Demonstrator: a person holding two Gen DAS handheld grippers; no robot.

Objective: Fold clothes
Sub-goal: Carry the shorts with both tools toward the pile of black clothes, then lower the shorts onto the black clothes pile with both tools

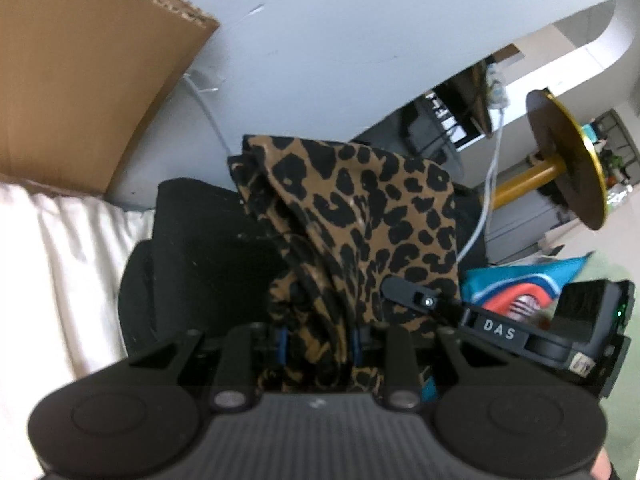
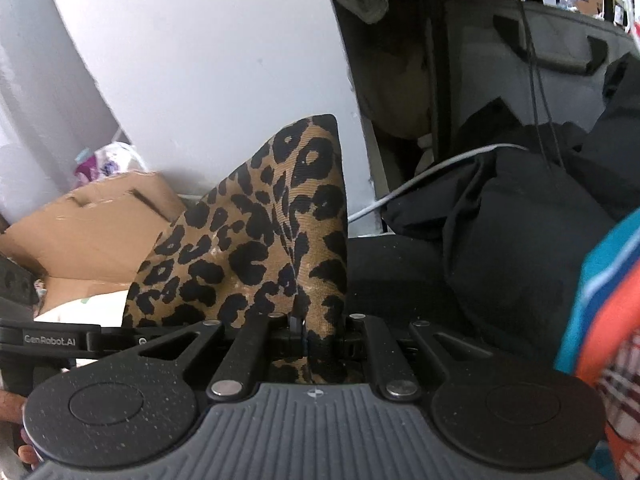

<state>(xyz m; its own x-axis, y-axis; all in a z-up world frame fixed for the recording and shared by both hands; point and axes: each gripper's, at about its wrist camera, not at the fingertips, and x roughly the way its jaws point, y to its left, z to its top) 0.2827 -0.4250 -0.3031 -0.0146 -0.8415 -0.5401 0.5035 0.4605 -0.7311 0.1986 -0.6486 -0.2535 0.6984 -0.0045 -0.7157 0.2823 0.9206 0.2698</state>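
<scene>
A leopard-print garment (image 1: pixel 360 216) hangs bunched between both grippers, over a black garment (image 1: pixel 200 248). In the left wrist view my left gripper (image 1: pixel 319 344) is shut on a thick gathered fold of it, with cloth filling the gap between the blue-edged pads. My right gripper (image 1: pixel 402 291) comes in from the right and pinches the same cloth at its lower right edge. In the right wrist view the right gripper (image 2: pixel 302 332) is shut on a thin edge of the leopard garment (image 2: pixel 280 232), which rises to a point above it. The left gripper (image 2: pixel 132 340) shows at the left edge.
A cardboard box (image 1: pixel 80 80) stands at the back left beside a white sheet (image 1: pixel 60 260). A white cable (image 1: pixel 486 192) and a gold stand (image 1: pixel 560 168) are on the right. Black clothing (image 2: pixel 520 220) and a blue-and-orange cloth (image 2: pixel 604 288) lie to the right.
</scene>
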